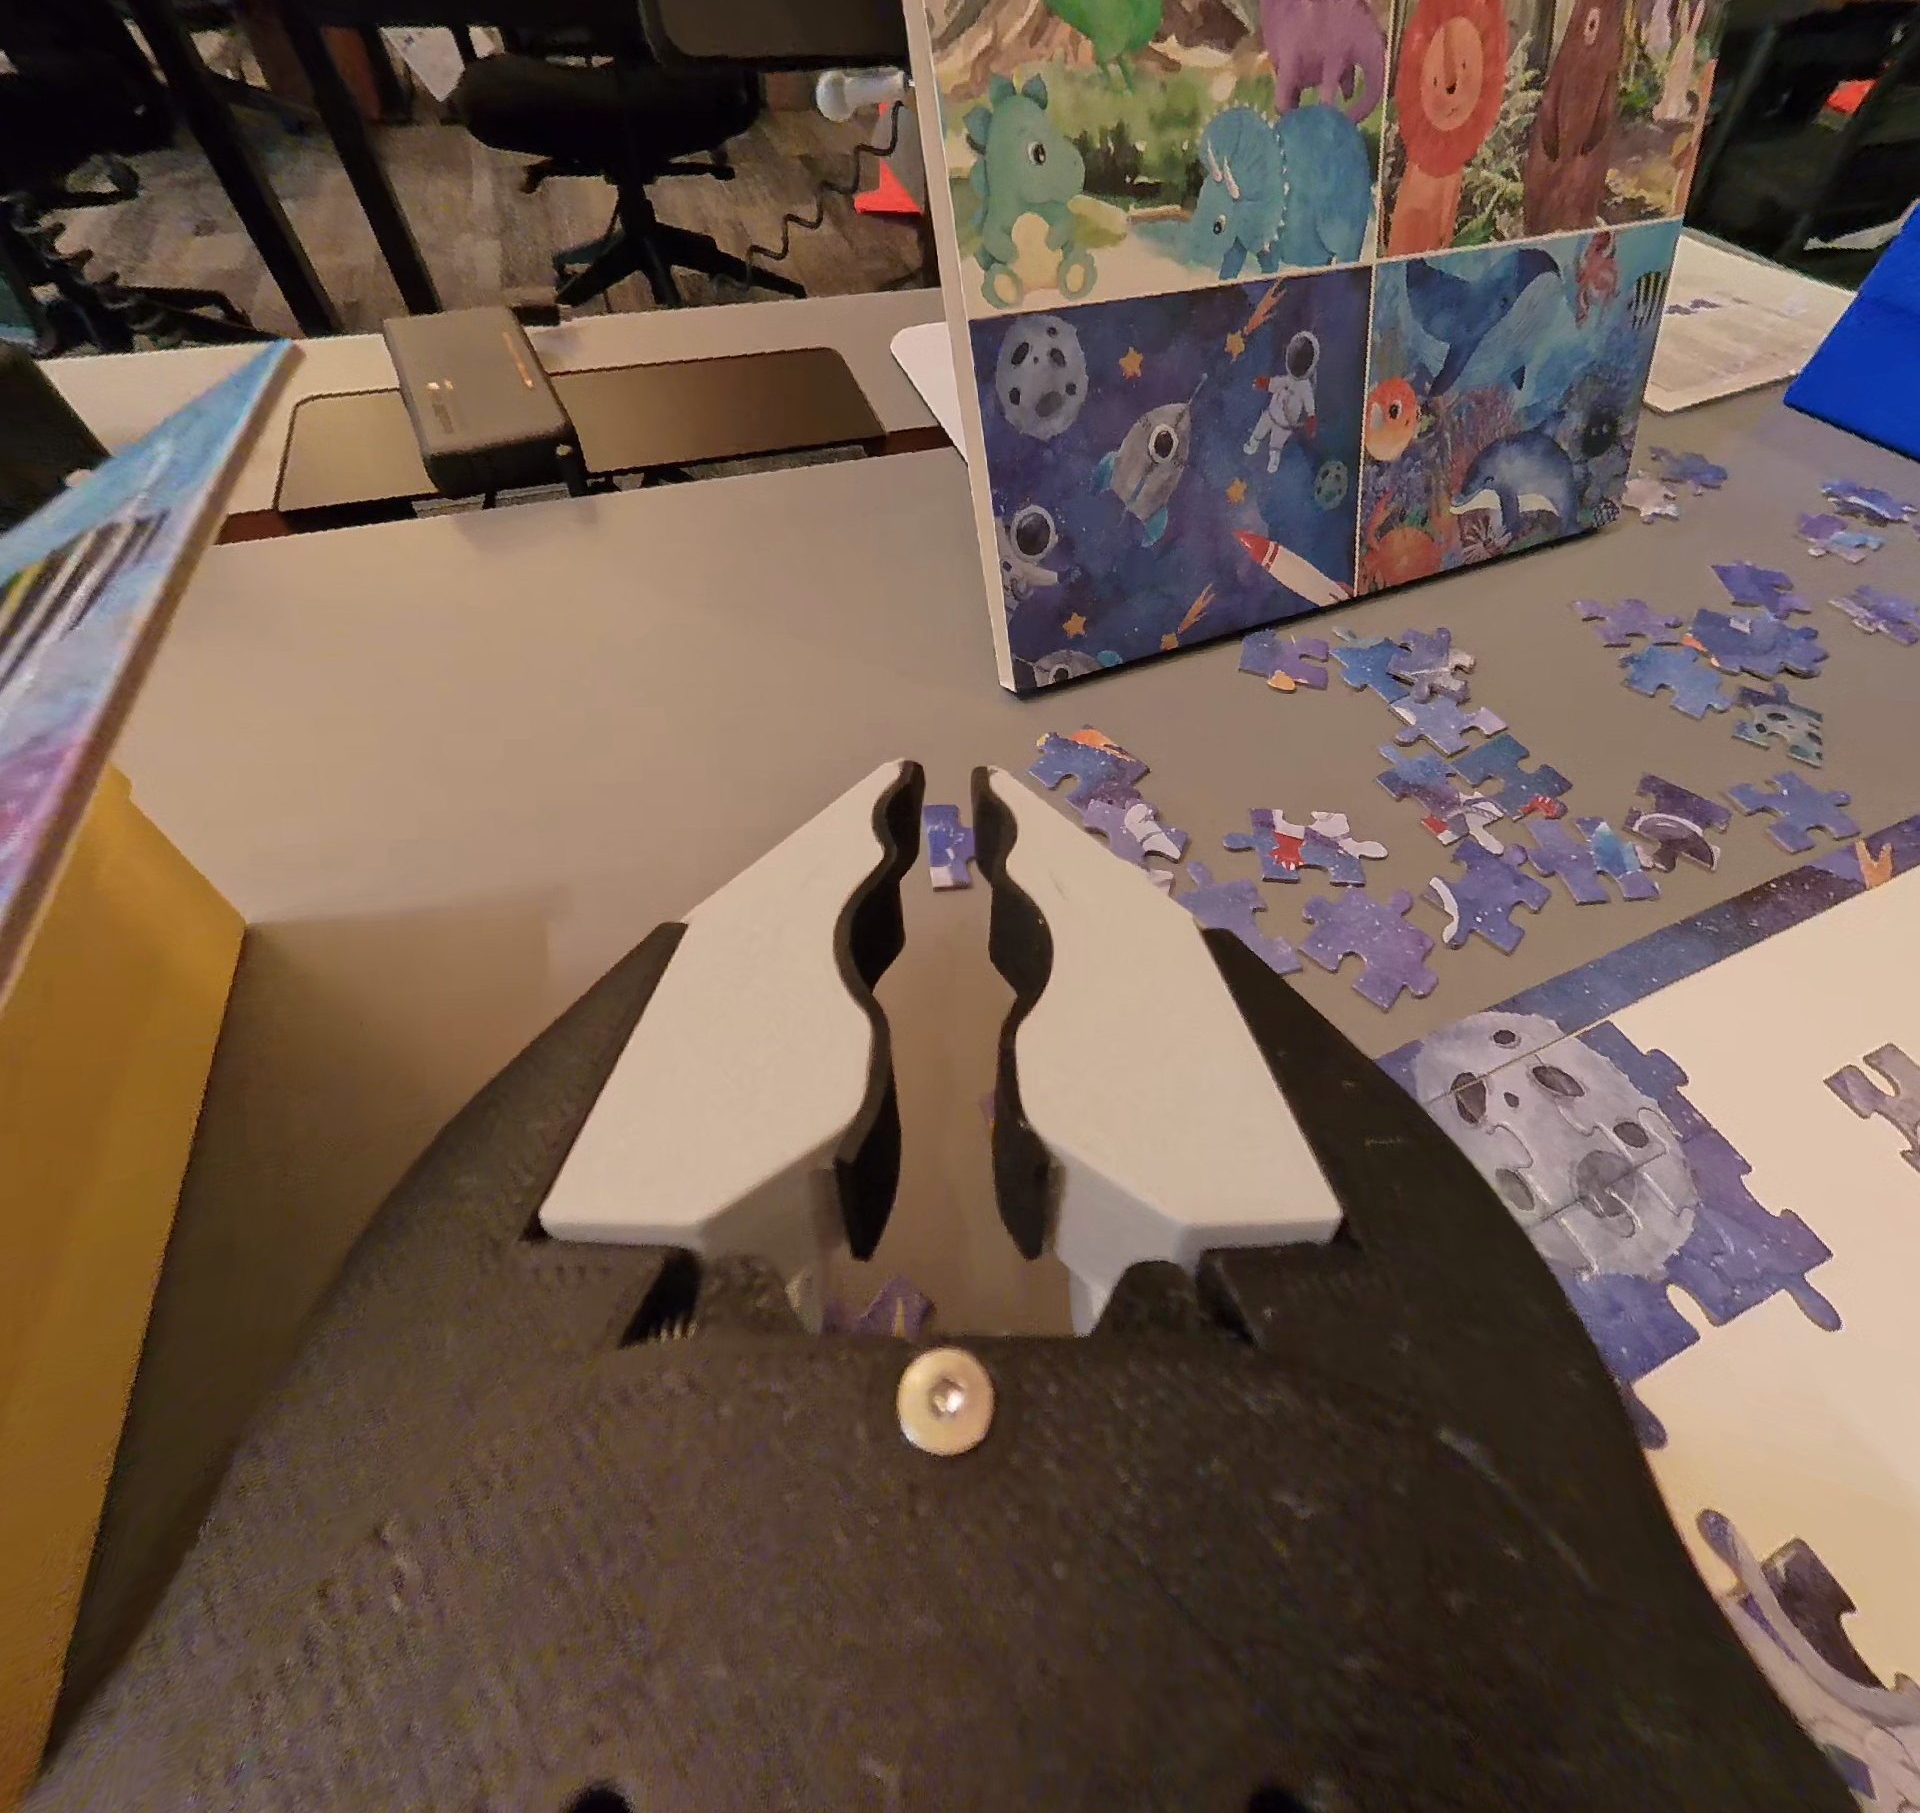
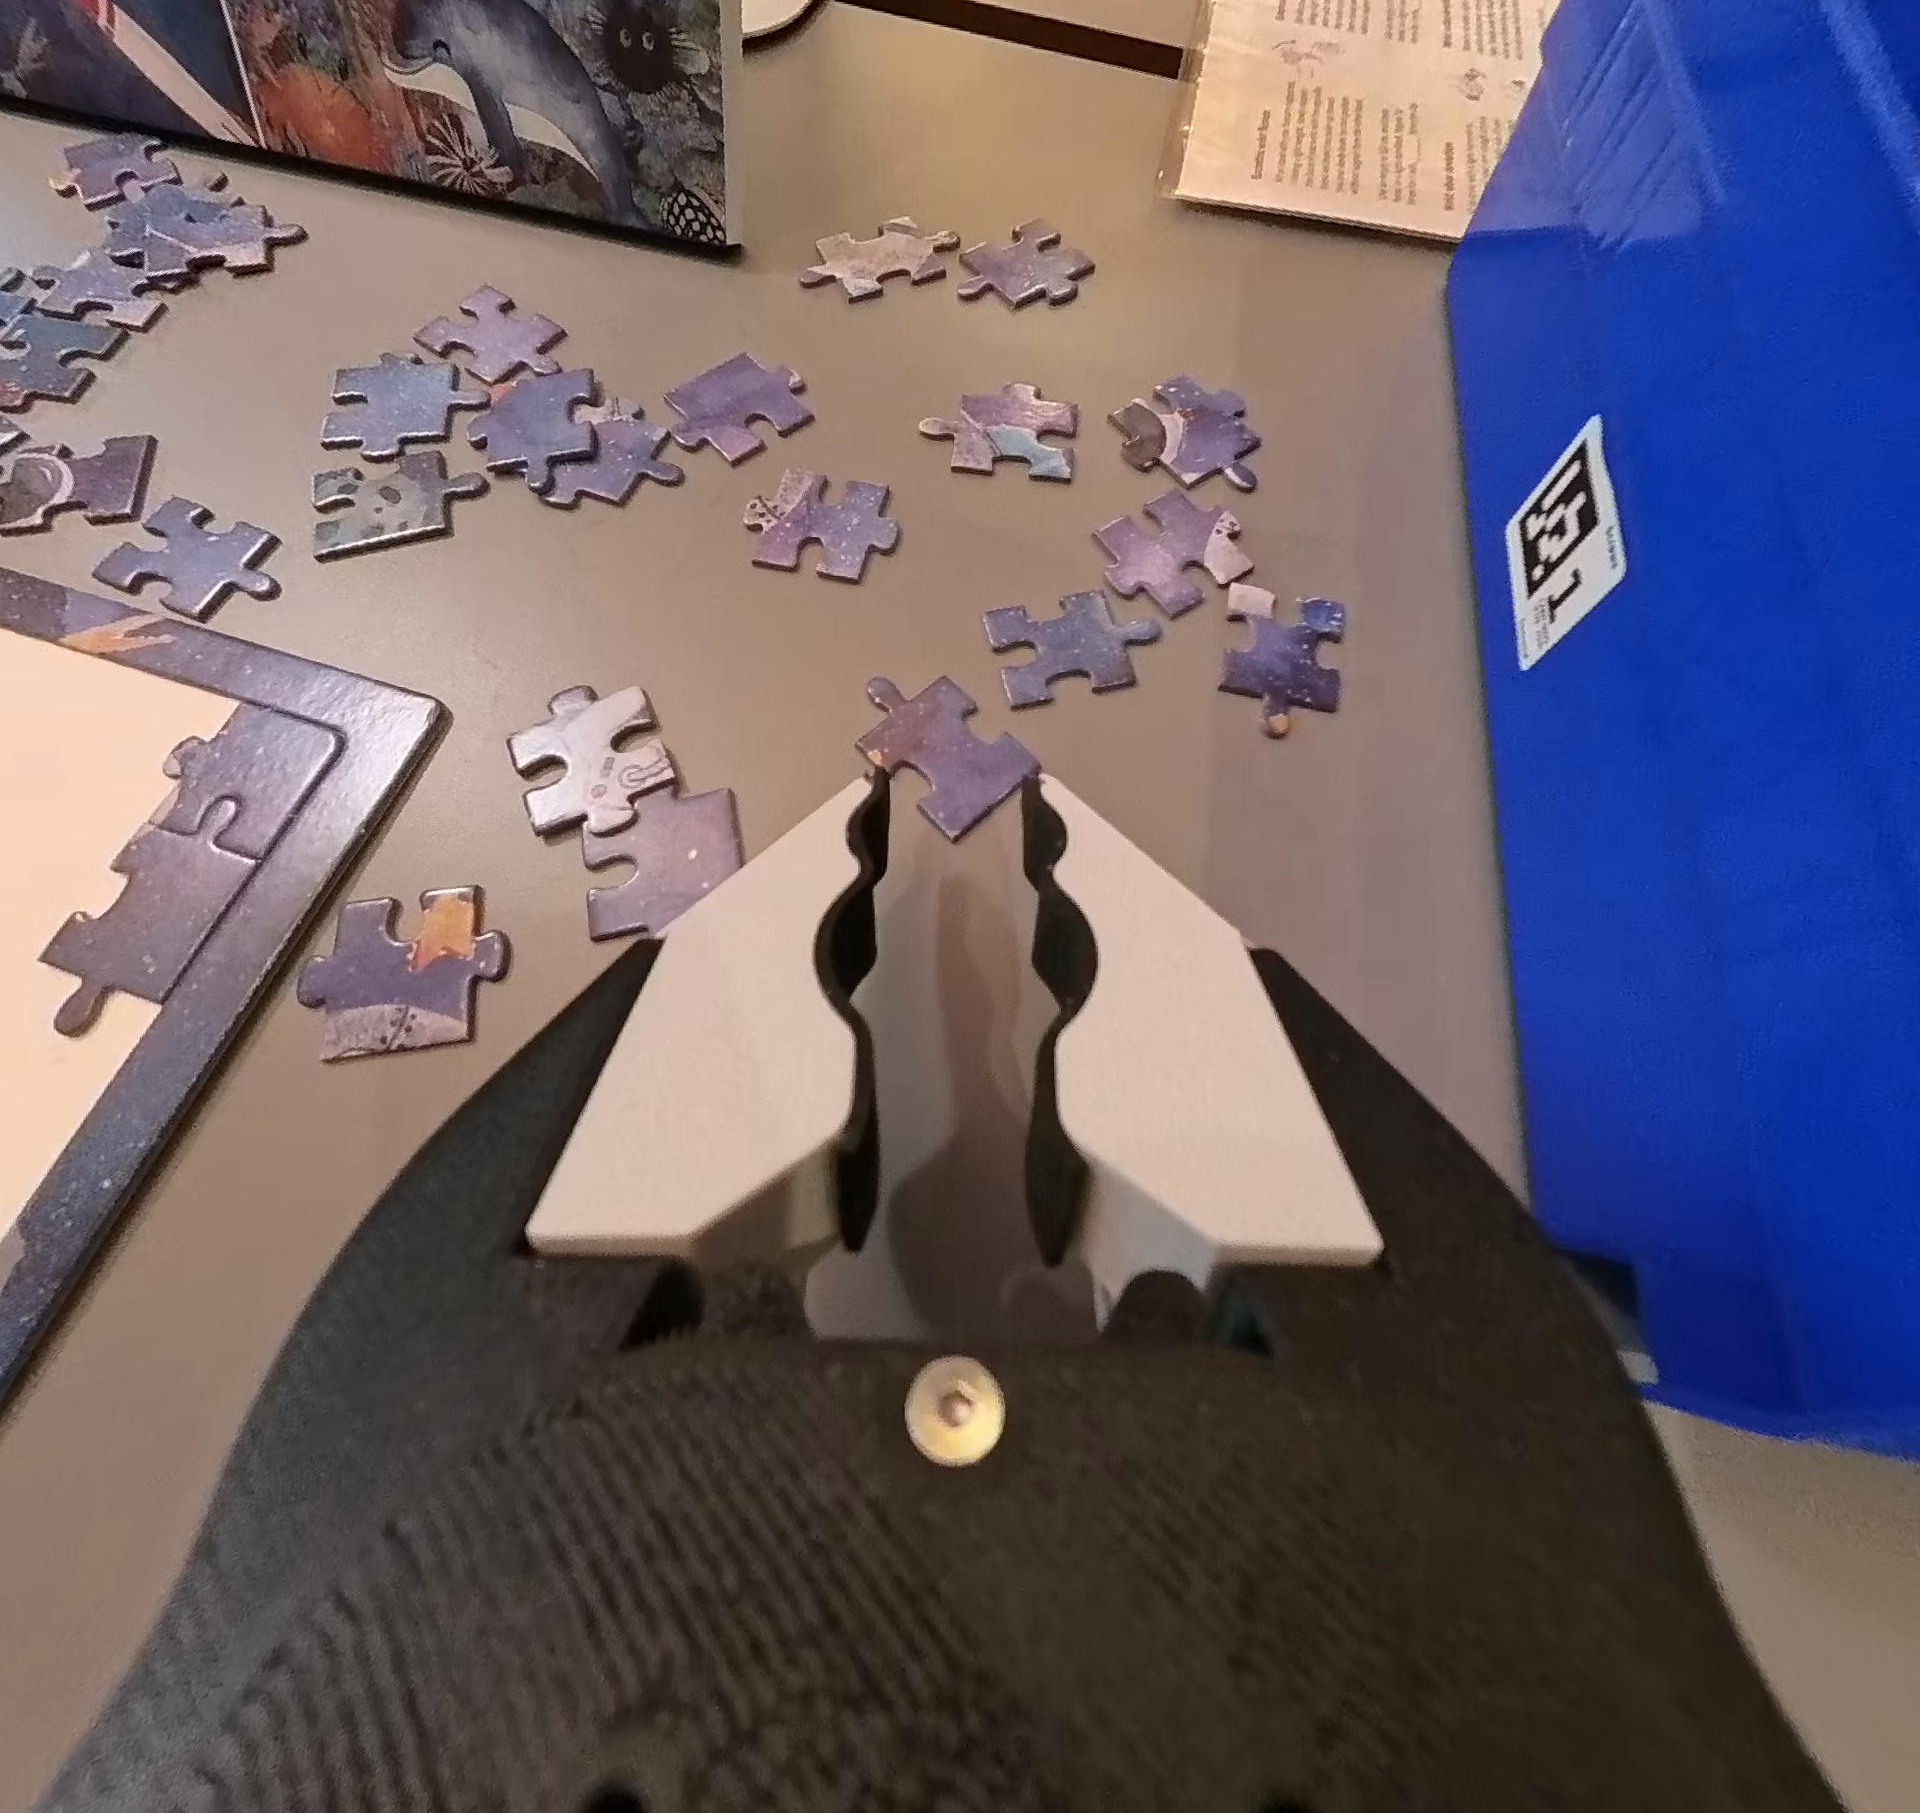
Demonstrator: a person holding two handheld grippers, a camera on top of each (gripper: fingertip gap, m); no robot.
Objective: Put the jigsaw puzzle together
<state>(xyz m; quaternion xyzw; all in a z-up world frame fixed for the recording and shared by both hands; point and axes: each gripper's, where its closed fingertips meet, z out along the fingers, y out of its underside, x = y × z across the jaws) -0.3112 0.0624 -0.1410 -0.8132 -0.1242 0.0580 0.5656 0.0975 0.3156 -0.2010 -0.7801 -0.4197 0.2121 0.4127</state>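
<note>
While my right claw (image 2: 951,784) pinches a purple puzzle piece (image 2: 951,755) by its edges above the tabletop (image 2: 1351,828), thin, light, stiff card I judge best gripped edgewise, my left claw (image 1: 948,787) stands slightly open around a blue piece (image 1: 948,844).

The left gripper (image 1: 947,776) hides part of a blue puzzle piece (image 1: 945,844) seen in its narrow gap; contact cannot be told. The puzzle tray (image 2: 260,755) is cut off by the left picture edge, the blue bin (image 2: 1714,828) by the right. Writing on the printed sheet (image 2: 1351,70) at the table's far edge is too small to make out
</note>
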